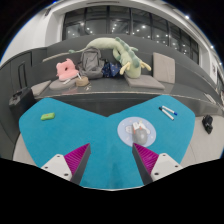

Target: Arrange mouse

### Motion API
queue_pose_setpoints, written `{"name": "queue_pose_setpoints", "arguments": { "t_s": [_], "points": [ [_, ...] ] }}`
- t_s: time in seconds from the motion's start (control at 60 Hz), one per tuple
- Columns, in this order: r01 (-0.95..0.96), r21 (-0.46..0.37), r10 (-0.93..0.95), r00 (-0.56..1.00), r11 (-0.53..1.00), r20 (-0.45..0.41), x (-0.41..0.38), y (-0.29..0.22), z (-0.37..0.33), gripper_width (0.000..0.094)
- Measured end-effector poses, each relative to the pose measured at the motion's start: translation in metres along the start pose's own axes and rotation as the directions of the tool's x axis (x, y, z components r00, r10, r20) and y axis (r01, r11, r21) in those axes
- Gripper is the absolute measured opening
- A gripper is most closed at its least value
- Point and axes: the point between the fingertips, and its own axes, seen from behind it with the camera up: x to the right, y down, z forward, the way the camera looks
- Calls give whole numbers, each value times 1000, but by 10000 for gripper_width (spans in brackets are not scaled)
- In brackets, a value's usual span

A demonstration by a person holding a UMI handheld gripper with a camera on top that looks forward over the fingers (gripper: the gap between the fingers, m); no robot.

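Observation:
A white mouse point(139, 130) rests on a round pale disc point(127, 133) on the teal mat point(95, 130), just ahead of my right finger. My gripper point(111, 160) is open and empty; its two pink pads point(77, 158) stand wide apart above the bare mat. The mouse lies beyond the right fingertip, not between the fingers.
A small green item point(47, 116) lies on the mat at the left and a blue pen-like item point(166, 111) at the right. On the grey table point(120, 92) behind stand a pink toy point(67, 69), a grey backpack point(91, 62) and a green plush point(117, 52).

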Motion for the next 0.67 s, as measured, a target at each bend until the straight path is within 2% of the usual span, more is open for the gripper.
{"name": "queue_pose_setpoints", "arguments": {
  "t_s": [0.117, 0.367, 0.533, 0.667],
  "points": [
    [-3, -56, 3, 1000, 998, 4, -31, 42, -38, 854],
    [-8, -101, 8, 1000, 995, 2, -61, 86, -66, 854],
    [28, -50, -29, 999, 998, -13, -60, 86, -75, 858],
    [49, -52, -51, 998, 997, -47, -48, 90, -77, 858]
  ]
}}
